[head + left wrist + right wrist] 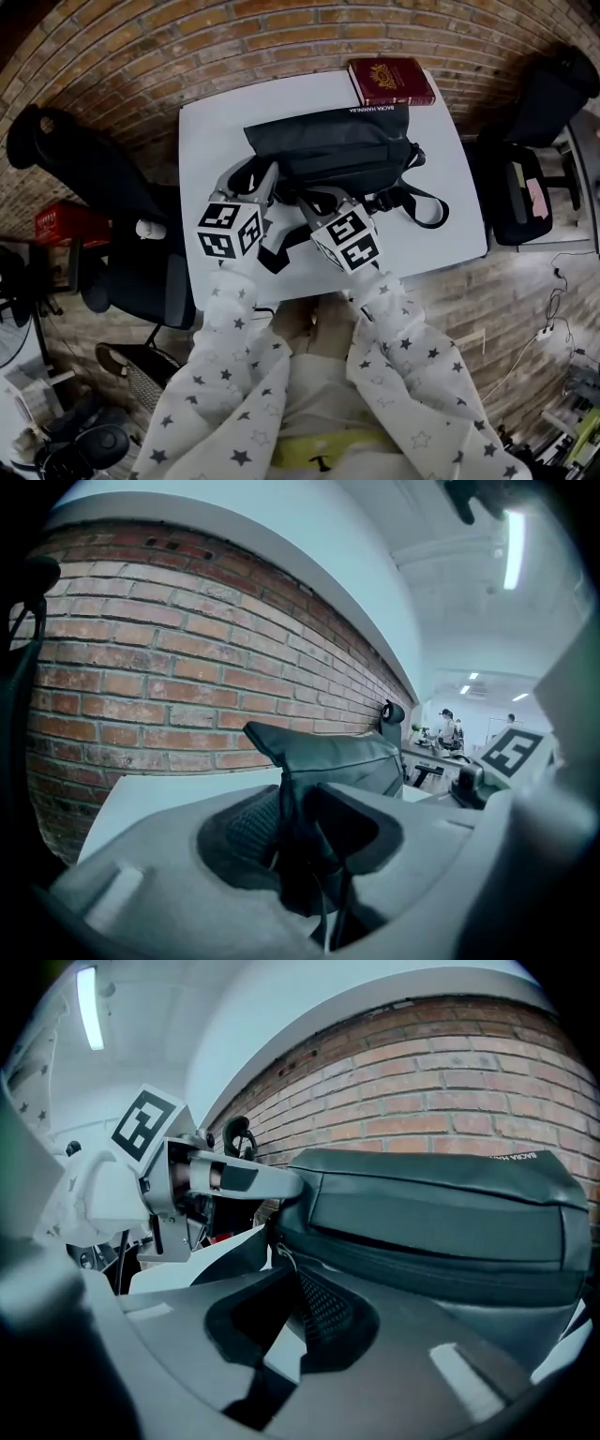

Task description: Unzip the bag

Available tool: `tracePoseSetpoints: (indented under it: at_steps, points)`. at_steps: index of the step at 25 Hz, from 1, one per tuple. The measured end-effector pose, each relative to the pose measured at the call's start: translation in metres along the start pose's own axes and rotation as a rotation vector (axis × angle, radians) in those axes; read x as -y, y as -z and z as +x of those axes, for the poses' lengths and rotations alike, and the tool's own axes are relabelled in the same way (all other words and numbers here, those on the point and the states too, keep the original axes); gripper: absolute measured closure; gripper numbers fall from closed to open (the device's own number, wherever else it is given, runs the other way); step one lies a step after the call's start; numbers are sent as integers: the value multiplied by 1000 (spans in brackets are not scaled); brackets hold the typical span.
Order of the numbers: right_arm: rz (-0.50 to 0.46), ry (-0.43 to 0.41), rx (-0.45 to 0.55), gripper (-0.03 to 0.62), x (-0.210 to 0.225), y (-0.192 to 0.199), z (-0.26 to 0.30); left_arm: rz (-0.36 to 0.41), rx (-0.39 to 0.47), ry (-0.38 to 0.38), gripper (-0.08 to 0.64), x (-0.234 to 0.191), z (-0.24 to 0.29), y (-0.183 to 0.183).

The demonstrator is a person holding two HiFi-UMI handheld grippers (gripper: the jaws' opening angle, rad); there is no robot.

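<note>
A dark bag (337,150) lies on a white table (216,131) that stands against a brick wall (141,56). Its long side runs across the table, and a strap (427,208) loops off its right end. A dark red book (391,81) sits at the table's far edge, just beyond the bag.

Seen from the head, both tongs meet at the near left end of the bag, close beside each other. The arms that hold them wear pale sleeves (234,375) printed with stars.

The left gripper (255,183) reaches in from the left. In its own view, a fold of the bag's end (347,757) rises up and away from between the jaws. The left gripper (295,808) is clamped on this fold, and the dark fabric fills the gap between the pads.

The right gripper (314,202) comes in just to the right of it. In its own view the bag (441,1222) fills the right side. The right gripper (286,1274) has its jaws drawn narrow, the tips pinched on a small zipper pull (279,1258) at the bag's left end. The left gripper's finger (253,1180) touches the bag just above that spot.
</note>
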State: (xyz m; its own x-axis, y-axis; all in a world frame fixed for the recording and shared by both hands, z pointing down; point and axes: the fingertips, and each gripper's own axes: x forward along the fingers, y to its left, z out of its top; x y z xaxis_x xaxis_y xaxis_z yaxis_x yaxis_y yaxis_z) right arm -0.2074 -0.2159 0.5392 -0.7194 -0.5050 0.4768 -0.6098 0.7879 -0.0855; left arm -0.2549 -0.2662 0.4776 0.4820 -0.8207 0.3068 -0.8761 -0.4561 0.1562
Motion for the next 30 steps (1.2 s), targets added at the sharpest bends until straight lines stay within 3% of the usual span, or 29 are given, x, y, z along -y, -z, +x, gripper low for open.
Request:
tracePoseSetpoints:
  at_steps: [16,30]
  points:
    - [-39,54,-31,575,23,0,-10,-5,7,-28,434,1,0,1]
    - [12,156,-36,575,56,5,-32,-16,15,-51,434,-1,0,1]
